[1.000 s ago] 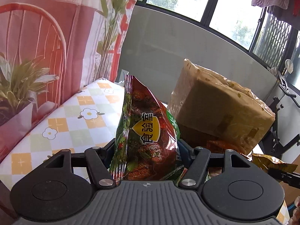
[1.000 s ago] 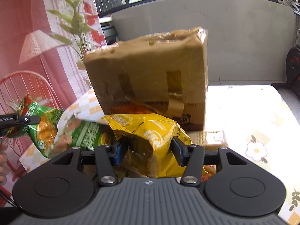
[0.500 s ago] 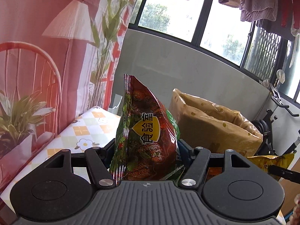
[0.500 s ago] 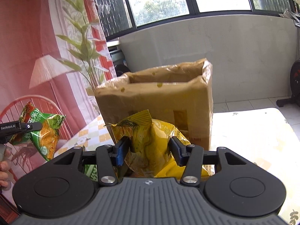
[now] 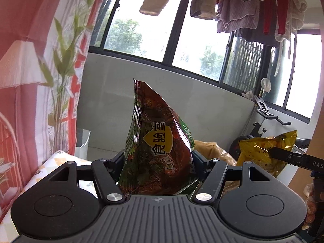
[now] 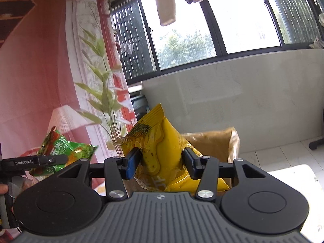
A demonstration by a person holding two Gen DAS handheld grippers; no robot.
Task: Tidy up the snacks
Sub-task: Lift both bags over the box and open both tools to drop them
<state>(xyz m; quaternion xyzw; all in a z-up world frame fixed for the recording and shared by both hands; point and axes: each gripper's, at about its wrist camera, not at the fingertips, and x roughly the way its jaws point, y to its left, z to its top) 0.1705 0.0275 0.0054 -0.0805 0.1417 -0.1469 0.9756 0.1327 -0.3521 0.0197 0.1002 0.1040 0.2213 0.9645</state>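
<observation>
My left gripper [image 5: 157, 162] is shut on a red and green snack bag [image 5: 156, 141] with a yellow badge, held upright in the air. My right gripper [image 6: 161, 162] is shut on a yellow snack bag [image 6: 162, 154], its blue pads pressing both sides. Each view shows the other gripper too: the yellow bag [image 5: 265, 151] at the right of the left wrist view, the green bag [image 6: 60, 149] at the left of the right wrist view. A brown cardboard box [image 6: 214, 143], open at the top, stands just behind and below both bags.
A table with a checked flower cloth [image 5: 54, 160] lies low at the left. A pink printed backdrop [image 6: 40, 70] hangs on the left. Behind are a grey wall [image 6: 243, 101], windows, hanging laundry [image 5: 253, 6] and an exercise bike [image 5: 263, 121].
Both grippers have risen with their bags and tilted upward. The box and table have dropped low in both views; windows and laundry now fill the top.
</observation>
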